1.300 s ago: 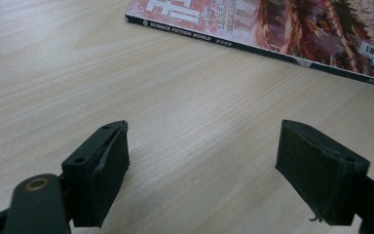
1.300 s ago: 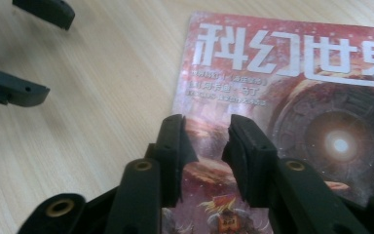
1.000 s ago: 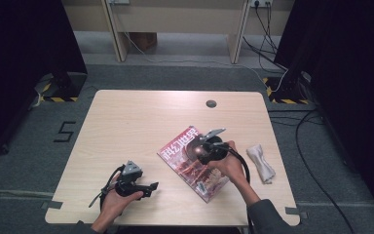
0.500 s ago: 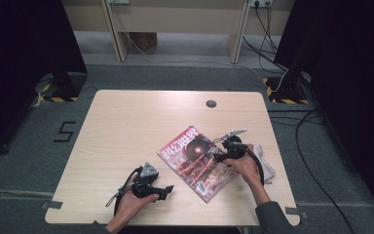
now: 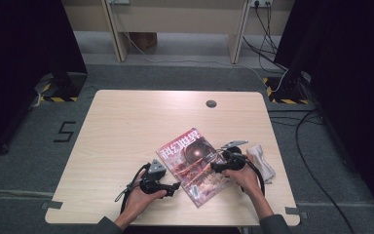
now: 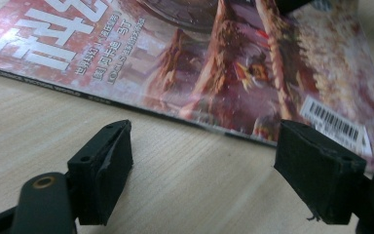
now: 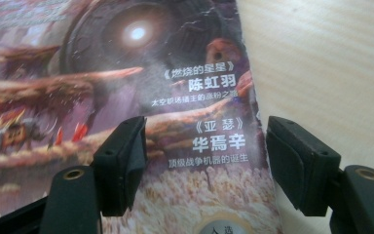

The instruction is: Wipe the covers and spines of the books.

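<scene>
**Two grippers flanking a magazine**

While the magazine (image 5: 198, 165) lies flat and askew near the table's (image 5: 126, 126) front edge, right of centre, the left gripper (image 5: 175, 186) rests just off its spine side, jaws spread with nothing between them. The right gripper (image 5: 214, 167) sits over the cover's opposite edge, jaws likewise parted and empty. A crumpled white cloth (image 5: 262, 160) lies near the table's right edge.

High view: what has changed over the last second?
The left gripper moved right, up to the red glossy magazine's spine edge. The right gripper shifted right off the cover's middle, then back to its right edge. Both stand open. Magazine, white crumpled cloth and wooden table stayed put.
</scene>
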Motion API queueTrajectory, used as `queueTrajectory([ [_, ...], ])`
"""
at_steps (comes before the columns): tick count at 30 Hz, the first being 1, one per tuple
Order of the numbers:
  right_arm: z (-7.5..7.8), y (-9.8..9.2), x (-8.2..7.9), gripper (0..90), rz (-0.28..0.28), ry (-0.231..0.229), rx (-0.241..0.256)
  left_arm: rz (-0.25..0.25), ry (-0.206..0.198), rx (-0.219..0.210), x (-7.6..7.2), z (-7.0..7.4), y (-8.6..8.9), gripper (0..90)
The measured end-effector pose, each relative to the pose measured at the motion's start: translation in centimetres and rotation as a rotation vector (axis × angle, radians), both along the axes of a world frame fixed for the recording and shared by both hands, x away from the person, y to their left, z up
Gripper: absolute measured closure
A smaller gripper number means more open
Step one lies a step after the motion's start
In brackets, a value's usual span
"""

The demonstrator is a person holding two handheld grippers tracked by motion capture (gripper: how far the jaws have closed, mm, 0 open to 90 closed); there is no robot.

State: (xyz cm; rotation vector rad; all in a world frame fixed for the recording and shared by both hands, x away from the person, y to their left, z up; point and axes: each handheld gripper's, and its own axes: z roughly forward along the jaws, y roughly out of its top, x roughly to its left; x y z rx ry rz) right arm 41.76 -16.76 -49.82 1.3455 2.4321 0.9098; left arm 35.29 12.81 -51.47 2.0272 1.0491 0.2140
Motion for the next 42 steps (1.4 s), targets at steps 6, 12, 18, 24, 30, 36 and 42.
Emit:
queueTrajectory([
  [6,0.0,0.8,-2.8,31.9,0.054,-0.009,-0.010,0.004,0.001,0.002,0.2,0.0,0.1,22.0],
  [12,-0.1,1.3,-5.2,32.1,0.100,0.001,0.009,0.027,-0.001,0.019,1.1,0.1,0.5,21.6],
  [18,-0.1,1.9,-6.3,29.4,0.117,-0.007,-0.011,0.020,-0.025,0.082,2.6,0.1,-0.1,20.0],
  [24,-0.1,2.1,-7.2,29.7,0.132,-0.014,-0.014,0.017,-0.032,0.068,3.3,0.1,0.1,21.8],
  [30,-0.1,1.6,-8.2,28.6,0.162,-0.014,-0.004,-0.011,-0.035,0.061,1.1,0.7,0.9,21.2],
  [36,-0.2,1.6,-9.5,24.5,0.183,-0.026,-0.011,-0.083,-0.031,0.099,-2.2,0.7,1.0,20.9],
  [42,-0.2,2.4,-10.1,22.8,0.179,-0.050,-0.048,-0.077,-0.014,0.137,-2.4,0.4,1.0,20.6],
])
